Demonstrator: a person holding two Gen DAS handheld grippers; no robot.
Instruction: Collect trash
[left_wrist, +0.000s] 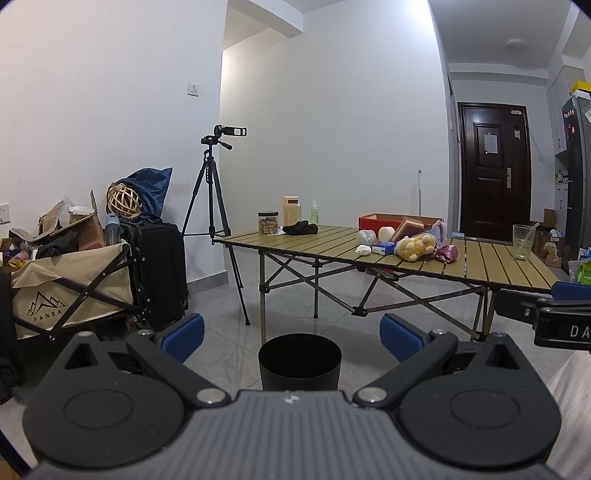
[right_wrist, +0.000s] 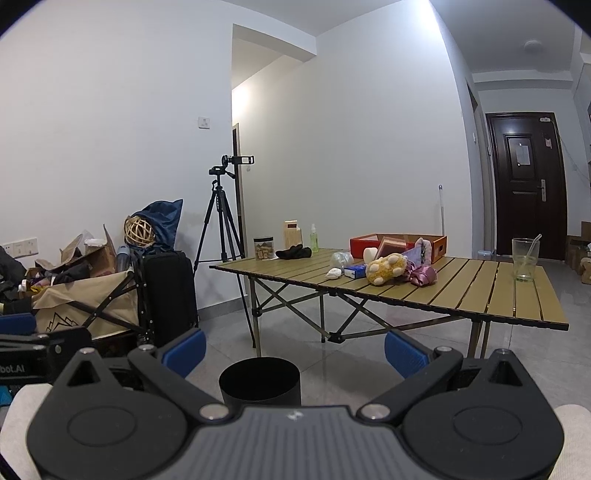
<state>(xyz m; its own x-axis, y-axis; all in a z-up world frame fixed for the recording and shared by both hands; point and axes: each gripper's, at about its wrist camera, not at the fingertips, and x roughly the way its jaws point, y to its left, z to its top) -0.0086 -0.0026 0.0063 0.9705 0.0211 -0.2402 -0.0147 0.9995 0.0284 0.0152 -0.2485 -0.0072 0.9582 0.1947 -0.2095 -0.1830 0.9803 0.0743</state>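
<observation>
- Both my grippers, left (left_wrist: 291, 338) and right (right_wrist: 294, 351), have jaws spread wide, empty.
- Black bin (left_wrist: 299, 360) on grey floor (left_wrist: 229, 354).
- Slatted tabletop (right_wrist: 461, 291) holds clutter, a cup (right_wrist: 524, 260).

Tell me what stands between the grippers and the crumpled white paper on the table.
Nothing solid. Both the left gripper and right gripper are open, with only bare floor and the black bin below. The crumpled paper lies near the table's front edge, beside a blue box.
</observation>
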